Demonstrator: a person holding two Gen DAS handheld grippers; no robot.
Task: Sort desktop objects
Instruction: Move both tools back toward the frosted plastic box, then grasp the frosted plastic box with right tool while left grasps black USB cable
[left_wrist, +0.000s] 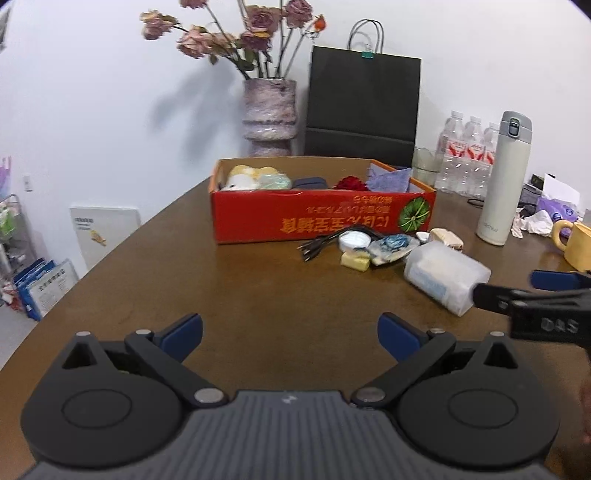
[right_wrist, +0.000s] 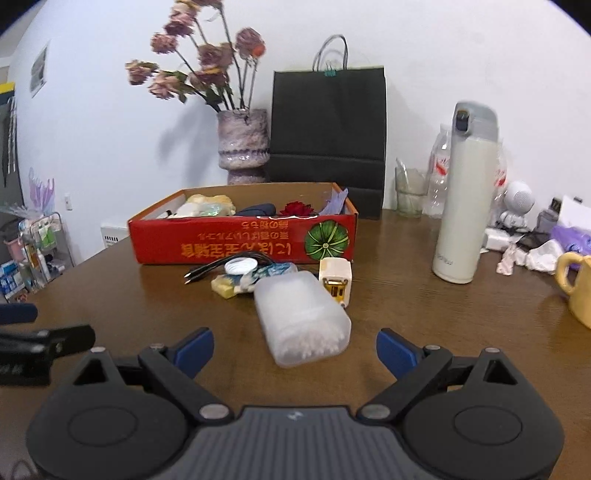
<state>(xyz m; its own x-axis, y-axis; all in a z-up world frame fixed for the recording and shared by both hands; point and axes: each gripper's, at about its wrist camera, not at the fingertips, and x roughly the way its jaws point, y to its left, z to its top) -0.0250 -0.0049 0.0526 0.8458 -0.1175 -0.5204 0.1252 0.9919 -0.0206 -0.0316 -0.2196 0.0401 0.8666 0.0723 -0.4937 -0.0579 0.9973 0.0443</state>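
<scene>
Right wrist view: right gripper (right_wrist: 294, 349) spread wide before the cotton-swab box (right_wrist: 301, 317); left gripper (left_wrist: 290, 334) also spread, empty. Smooth plastic may slip sideways when pinched.

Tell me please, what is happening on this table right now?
A person holds two grippers over a brown table and is sorting small things into a red box. The right gripper is open and faces a translucent cotton swab container lying on its side, not yet gripped. The left gripper is open and holds nothing. A cable and other small items wait by the box.
</scene>
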